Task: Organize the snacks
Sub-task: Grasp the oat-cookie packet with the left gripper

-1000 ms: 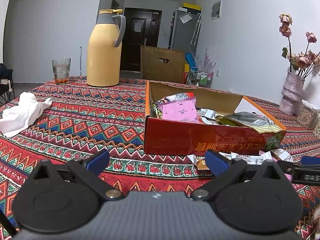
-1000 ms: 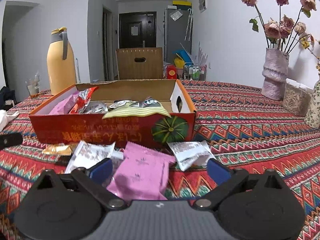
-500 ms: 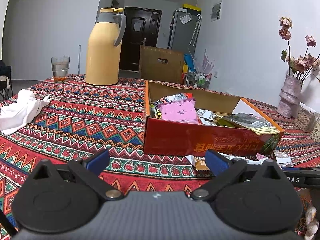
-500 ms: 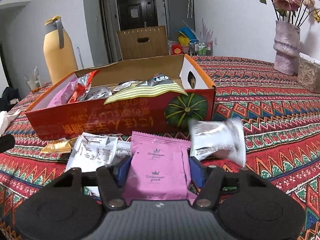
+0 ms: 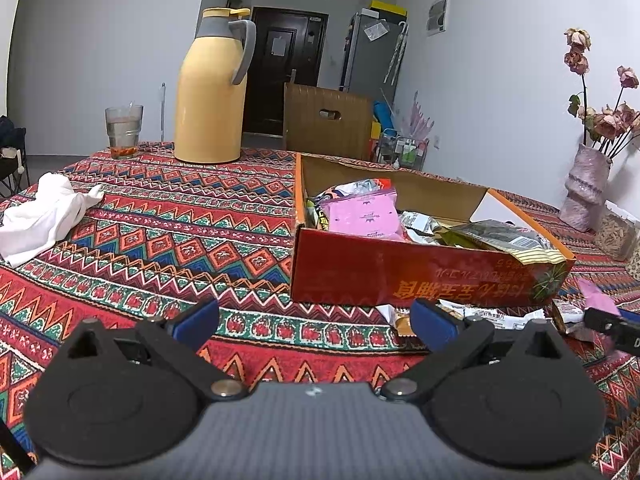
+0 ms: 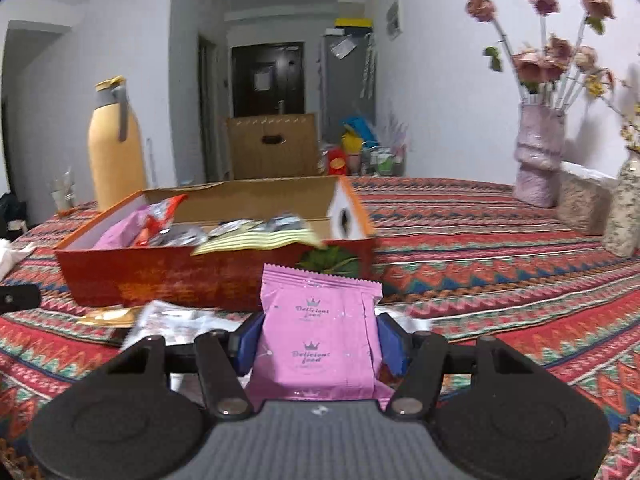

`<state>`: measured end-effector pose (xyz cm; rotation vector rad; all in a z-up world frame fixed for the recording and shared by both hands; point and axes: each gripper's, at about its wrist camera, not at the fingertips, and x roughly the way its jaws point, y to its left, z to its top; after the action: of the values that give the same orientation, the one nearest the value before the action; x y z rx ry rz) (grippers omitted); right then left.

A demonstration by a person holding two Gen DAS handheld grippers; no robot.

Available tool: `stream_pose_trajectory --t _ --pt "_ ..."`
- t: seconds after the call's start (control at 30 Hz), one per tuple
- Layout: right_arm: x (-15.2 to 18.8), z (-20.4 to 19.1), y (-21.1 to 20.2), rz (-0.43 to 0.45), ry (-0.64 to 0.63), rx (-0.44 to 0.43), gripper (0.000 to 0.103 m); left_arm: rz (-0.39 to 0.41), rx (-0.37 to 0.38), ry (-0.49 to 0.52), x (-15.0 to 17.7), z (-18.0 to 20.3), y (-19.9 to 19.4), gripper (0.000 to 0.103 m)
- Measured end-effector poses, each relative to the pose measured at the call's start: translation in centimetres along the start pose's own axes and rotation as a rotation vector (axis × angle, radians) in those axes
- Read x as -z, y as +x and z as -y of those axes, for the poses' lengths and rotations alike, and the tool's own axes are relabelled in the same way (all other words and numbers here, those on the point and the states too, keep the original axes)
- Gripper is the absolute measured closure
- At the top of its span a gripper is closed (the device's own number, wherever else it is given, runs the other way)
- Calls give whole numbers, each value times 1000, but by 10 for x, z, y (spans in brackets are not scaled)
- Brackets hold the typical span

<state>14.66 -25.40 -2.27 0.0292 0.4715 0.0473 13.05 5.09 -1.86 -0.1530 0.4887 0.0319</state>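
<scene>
The box on the surface holds mixed snack packets, one pink. The right gripper, jaws just closed, clamps a pink packet before the box. The left gripper hangs open, empty.

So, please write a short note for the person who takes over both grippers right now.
Right gripper: shut on a pink packet, lifted in front of the red box.
Left gripper: open, empty, low over the tablecloth.
Done: several snacks already lie in the box, one pink packet among them.
Left: drop the held packet in, then the white wrappers and the gold wrapper lying before the box.
</scene>
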Motion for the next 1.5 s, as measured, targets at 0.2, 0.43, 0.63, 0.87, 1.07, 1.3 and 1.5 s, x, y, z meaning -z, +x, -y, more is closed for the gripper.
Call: stream_pose_trajectory --t 0.2,0.43,0.63,0.87,1.07,1.3,1.5 --pt "2 24 8 17 44 57 43 -19 -13 5 0 0 4 0" --pt "7 25 11 38 51 24 43 -107 0 58 -9 16 8 0" --pt "8 30 10 40 85 11 43 -124 -28 129 -28 45 16 0" --pt "9 35 12 34 115 -3 43 -208 -35 123 -32 71 50 0" --pt "10 38 10 44 128 -23 43 -303 -61 94 -27 81 81 0" --pt "10 41 10 51 145 -57 43 -329 -39 65 -24 82 87 29" --pt "11 42 8 60 149 -77 43 -349 4 72 -18 83 82 50"
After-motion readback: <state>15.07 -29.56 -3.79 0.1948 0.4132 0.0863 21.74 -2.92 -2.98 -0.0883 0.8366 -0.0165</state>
